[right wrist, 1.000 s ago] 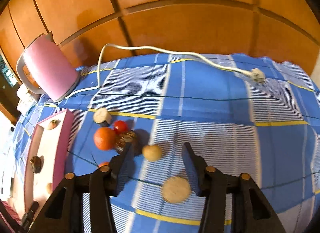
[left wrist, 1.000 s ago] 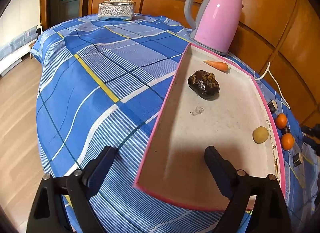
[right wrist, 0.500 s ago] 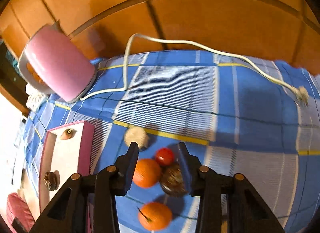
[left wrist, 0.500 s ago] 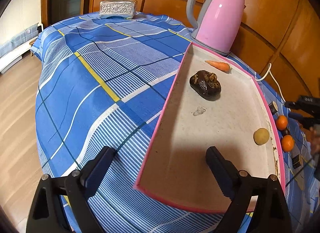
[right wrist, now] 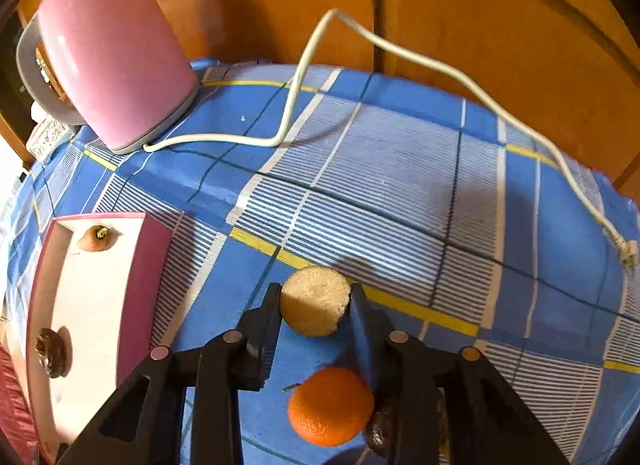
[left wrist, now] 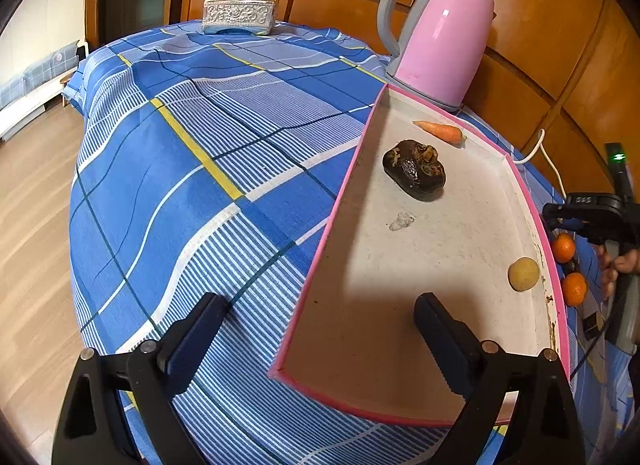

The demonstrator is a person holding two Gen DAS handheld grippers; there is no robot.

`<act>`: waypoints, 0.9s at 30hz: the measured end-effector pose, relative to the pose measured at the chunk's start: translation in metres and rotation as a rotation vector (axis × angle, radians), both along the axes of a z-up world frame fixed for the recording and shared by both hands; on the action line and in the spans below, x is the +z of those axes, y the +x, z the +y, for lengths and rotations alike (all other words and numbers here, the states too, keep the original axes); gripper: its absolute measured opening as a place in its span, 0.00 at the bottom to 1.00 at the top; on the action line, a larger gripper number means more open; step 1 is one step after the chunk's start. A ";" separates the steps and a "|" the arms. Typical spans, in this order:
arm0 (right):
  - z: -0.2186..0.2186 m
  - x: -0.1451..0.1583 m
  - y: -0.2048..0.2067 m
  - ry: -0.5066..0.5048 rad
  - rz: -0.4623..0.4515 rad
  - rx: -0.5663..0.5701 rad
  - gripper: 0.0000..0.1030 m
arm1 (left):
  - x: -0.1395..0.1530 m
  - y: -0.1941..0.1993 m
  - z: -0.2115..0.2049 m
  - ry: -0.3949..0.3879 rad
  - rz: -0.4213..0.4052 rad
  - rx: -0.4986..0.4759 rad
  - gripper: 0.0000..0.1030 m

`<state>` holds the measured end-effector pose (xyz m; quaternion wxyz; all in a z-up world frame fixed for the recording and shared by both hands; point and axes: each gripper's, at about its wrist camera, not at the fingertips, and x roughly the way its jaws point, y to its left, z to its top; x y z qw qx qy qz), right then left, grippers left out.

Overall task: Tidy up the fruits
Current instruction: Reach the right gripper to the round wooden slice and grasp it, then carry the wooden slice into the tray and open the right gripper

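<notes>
While the right hand-held gripper [right wrist: 314,307] closes around a pale, rough, round fruit piece with a flat cut top [right wrist: 314,305], both black pads seem to touch its sides, so I judge it gripped. Its jaws have just been closing, and that pale piece sits between them. It rests on the blue checked cloth of the bench [right wrist: 400,185], out in the middle and away from the back edge. It looks light and a bit crumbly, so a soft squeeze across its round sides seems best. A hard squeeze could break it.

Just under the right hand-held gripper sits a round orange mandarin [right wrist: 330,405], very close to the right pad. A dark lumpy thing [right wrist: 378,425] touches the mandarin. These two could get bumped when the pale piece is lifted.

At the left edge of the bench lies a shallow white tray with a pink rim [left wrist: 340,225]. Inside it are a small orange carrot [left wrist: 440,130], a dark brown lumpy fruit [left wrist: 414,169] and a small yellow-tan ball fruit [left wrist: 523,274], all well apart. Lots of bare tray is left for more.

A tall pink kettle with a grey handle [right wrist: 108,45] stands at the back edge, just beside the tray. Its white cord [right wrist: 440,69] trails along the back, well clear of the fruit.

The left hand-held gripper [left wrist: 316,333] hangs wide open over the tray's near corner, holding nothing.
</notes>
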<state>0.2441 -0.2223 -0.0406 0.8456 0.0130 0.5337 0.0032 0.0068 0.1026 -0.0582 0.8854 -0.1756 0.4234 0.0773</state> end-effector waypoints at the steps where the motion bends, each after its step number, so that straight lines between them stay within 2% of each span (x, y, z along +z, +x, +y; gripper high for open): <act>1: 0.001 0.004 -0.003 -0.006 -0.019 0.005 0.32 | 0.000 0.000 0.000 0.000 0.000 0.001 0.94; 8: 0.000 0.040 -0.038 0.020 -0.137 0.022 0.32 | 0.001 -0.001 0.000 0.003 -0.003 0.002 0.94; 14: -0.001 0.058 -0.075 0.064 -0.189 0.029 0.32 | 0.002 -0.002 0.000 0.008 -0.005 0.004 0.94; 27: -0.036 0.043 -0.159 0.105 -0.157 -0.030 0.32 | 0.011 -0.009 -0.007 0.053 -0.032 0.001 0.94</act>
